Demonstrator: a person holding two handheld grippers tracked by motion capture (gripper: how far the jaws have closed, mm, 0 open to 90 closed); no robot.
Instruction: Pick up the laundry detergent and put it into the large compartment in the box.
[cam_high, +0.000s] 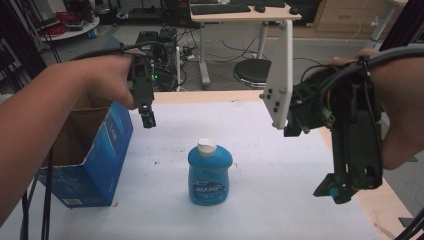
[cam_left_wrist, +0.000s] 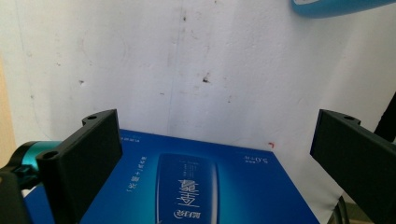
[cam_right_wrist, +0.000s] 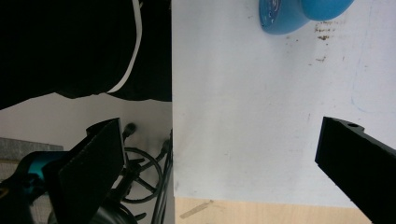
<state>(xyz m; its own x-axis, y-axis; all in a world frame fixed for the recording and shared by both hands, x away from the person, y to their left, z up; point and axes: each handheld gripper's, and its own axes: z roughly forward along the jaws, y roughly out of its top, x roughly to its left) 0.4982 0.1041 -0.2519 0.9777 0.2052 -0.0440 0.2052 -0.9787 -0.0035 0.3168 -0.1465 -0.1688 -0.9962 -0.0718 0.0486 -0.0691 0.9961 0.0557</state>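
A blue bottle (cam_high: 210, 172) with a white cap stands upright near the middle of the table (cam_high: 280, 165), on its white cover. To its left sits an open blue box (cam_high: 90, 160), its mouth facing up and its cardboard inside bare as far as the high view lets one see.

The left claw (cam_high: 146, 118) hangs above the table just right of the box's far corner; in the left gripper view its jaws stand wide apart with nothing between them, and the printed side of the box (cam_left_wrist: 187, 186) lies below them. The right claw (cam_high: 334, 190) is held over the right edge of the table, well apart from the bottle. Its jaws are also spread wide and empty in the right gripper view, where the bottle (cam_right_wrist: 299, 14) sits at the top edge.

This looks like the very start of the work: probably the bottle is meant to go into the box, and neither claw has closed in on it yet. The next move calls for one claw, likely the right, to come down and across to the bottle, line its jaws on either side of the body below the cap, and squeeze firmly enough that the rounded plastic does not slip. The other claw may need to steady the box.
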